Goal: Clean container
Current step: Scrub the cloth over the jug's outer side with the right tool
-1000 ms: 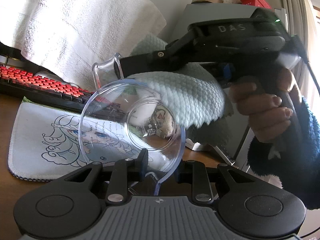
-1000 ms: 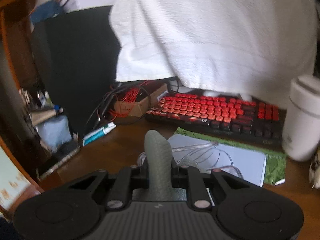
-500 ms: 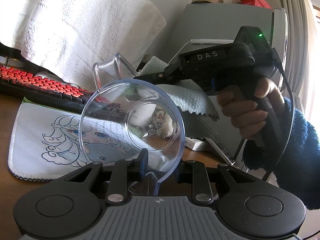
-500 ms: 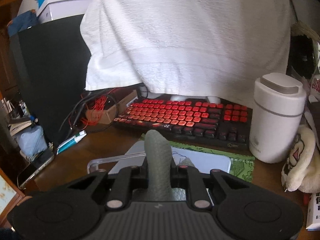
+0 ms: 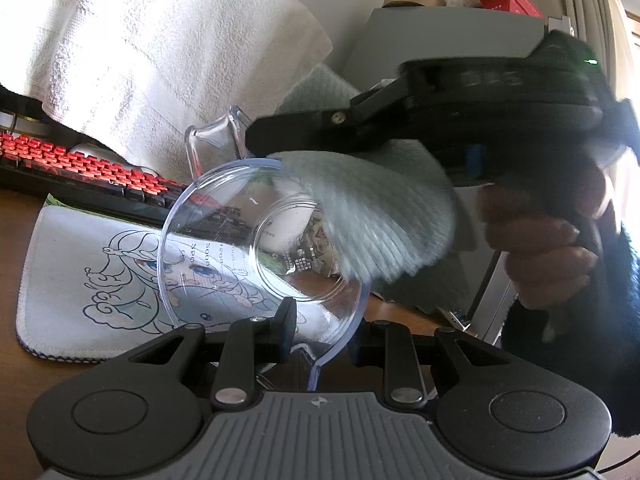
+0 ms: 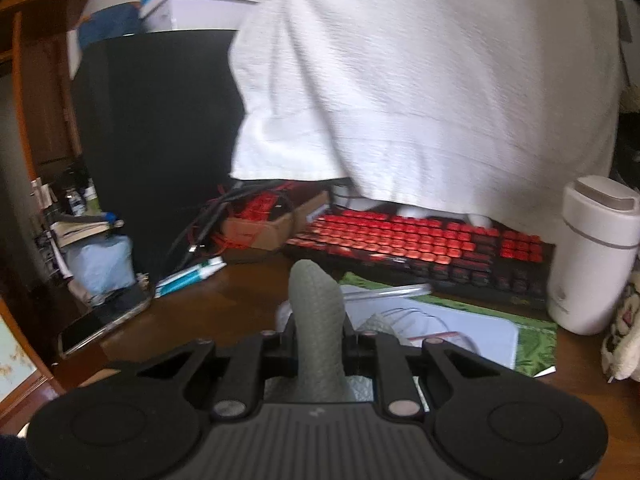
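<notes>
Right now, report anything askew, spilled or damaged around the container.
Nothing spilled or broken. The clear container is tilted on its side, held by the left gripper, with the grey cloth over its rim: normal for wiping.

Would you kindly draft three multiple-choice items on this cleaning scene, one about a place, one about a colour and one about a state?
1. Where is the grey-green cloth pressed?
A. flat on the desk
B. over the rim and into the mouth of the clear measuring cup
C. on the keyboard

2. What colour are the keys of the keyboard?
A. red
B. white
C. blue

3. How is the left gripper holding the cup?
A. open, not touching it
B. shut on its handle
C. shut on its rim, the cup tipped on its side

Key: 1 B, the cloth laps the cup's upper right rim; 2 A, the keys glow red in both views; 3 C, the fingers pinch the lower rim and the mouth faces the camera.
</notes>
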